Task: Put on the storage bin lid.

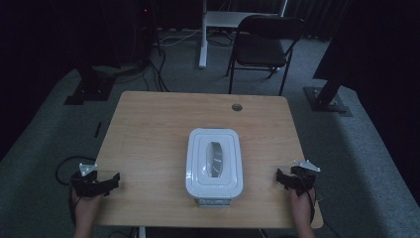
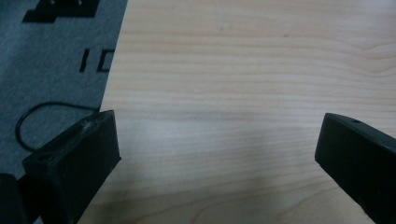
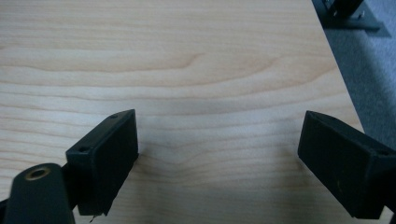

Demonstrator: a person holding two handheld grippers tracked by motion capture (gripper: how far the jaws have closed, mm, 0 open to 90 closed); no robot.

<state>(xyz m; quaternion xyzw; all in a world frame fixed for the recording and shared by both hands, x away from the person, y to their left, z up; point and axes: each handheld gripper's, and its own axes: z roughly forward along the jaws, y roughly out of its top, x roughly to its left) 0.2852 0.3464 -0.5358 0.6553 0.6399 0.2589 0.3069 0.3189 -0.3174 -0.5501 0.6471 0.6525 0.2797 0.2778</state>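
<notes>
Two claws, left point(image 1: 110, 181) and right point(image 1: 283, 179), we see gaping empty on table point(image 1: 148, 129), flanking white box point(image 1: 214, 161).

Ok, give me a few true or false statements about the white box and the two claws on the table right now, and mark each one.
1. The white box sits between the two claws. True.
2. The left claw is gripping the box. False: it is apart from the box, near the table's left edge.
3. The right claw is open, with bare wood between its jaws. True.
4. The box's lid is off. False: the lid is on.
5. A chair stands on the floor beyond the table. True.
6. The left claw's jaws are shut. False: they stand wide apart.
</notes>
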